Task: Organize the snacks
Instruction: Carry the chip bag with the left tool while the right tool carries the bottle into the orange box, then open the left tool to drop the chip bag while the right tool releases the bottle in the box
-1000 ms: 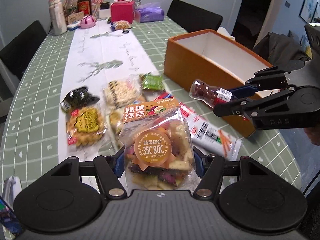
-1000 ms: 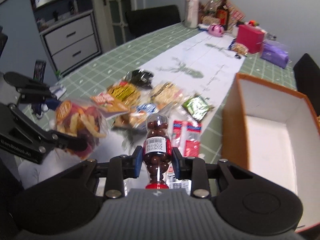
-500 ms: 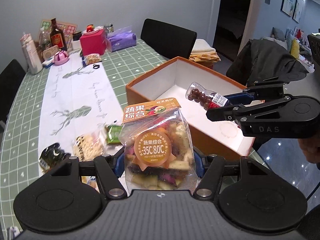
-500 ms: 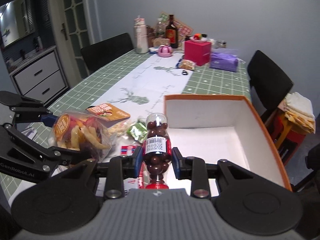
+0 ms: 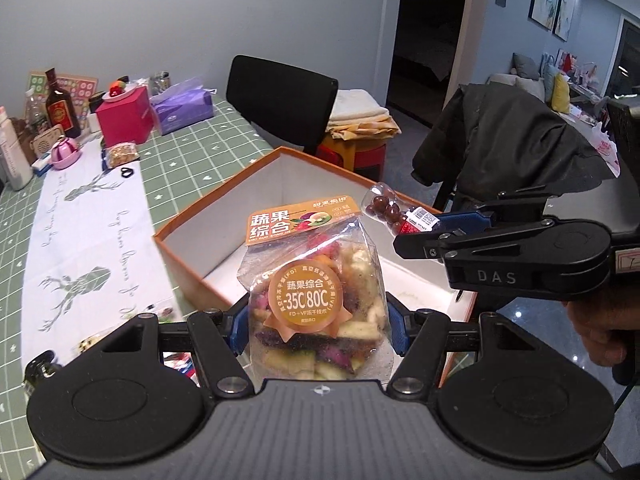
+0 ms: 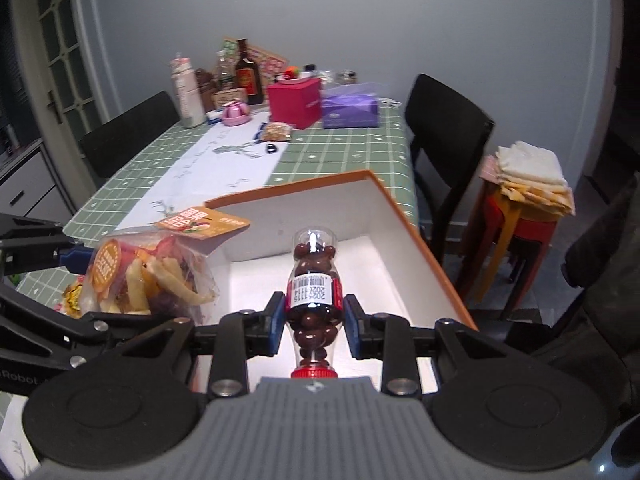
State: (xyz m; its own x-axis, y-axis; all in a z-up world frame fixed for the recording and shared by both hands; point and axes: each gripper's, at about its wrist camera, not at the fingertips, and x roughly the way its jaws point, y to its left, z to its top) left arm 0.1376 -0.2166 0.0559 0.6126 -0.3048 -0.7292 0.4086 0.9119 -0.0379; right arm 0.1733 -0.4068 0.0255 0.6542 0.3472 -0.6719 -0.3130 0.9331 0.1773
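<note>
My left gripper [image 5: 316,320] is shut on a clear bag of dried fruit and vegetable chips [image 5: 316,292] with an orange header, held upright over the near corner of the orange box [image 5: 192,224]. My right gripper [image 6: 314,320] is shut on a small clear bottle of chocolate balls [image 6: 314,280] with a red cap, held above the box's white inside [image 6: 384,280]. In the right wrist view the chip bag [image 6: 148,276] hangs at the left, at the box's [image 6: 400,208] left rim. In the left wrist view the bottle [image 5: 394,210] pokes out of the right gripper [image 5: 404,220] over the box.
The box stands at the right edge of a green checked table [image 5: 208,148] with a white runner [image 5: 84,216]. At the far end are a red box [image 6: 294,100], purple tissues [image 6: 350,110] and bottles [image 6: 248,74]. A black chair [image 6: 444,136] and a stool with folded cloths [image 6: 528,184] stand beside the table.
Both grippers have carried their snacks from over the pile of packets on the table to the right, over the orange box. Both grips are unchanged.
</note>
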